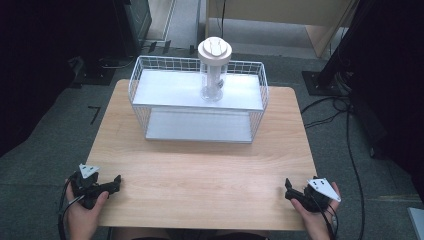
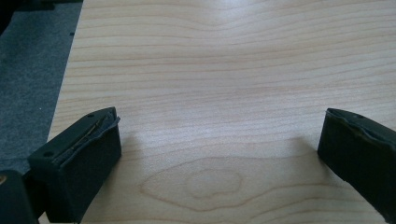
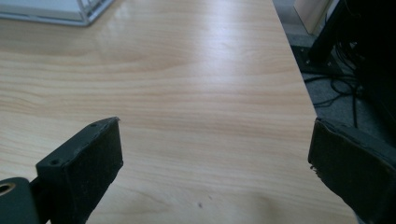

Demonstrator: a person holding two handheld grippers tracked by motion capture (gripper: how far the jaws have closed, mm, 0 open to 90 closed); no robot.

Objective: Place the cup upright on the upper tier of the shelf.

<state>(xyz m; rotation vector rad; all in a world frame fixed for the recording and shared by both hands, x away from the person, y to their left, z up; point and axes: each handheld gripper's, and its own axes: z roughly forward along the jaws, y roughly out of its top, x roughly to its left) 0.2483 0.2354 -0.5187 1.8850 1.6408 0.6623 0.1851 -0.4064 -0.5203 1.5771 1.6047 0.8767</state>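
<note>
Here, wide-spread black jaws on left gripper [image 1: 118, 181] and right gripper [image 1: 289, 188], near a woodgrain table [image 1: 200, 170] edge, well short of the white wire rack [image 1: 150, 95].

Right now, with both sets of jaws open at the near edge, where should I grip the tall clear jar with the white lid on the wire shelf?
Grip the clear jar with the white lid around its narrow upright body, below the wider lid. Come from the front, over the white wire shelf rack's low rim, probably with the right gripper.

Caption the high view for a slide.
Both grippers, left and right, rest open near the table edge.
</note>
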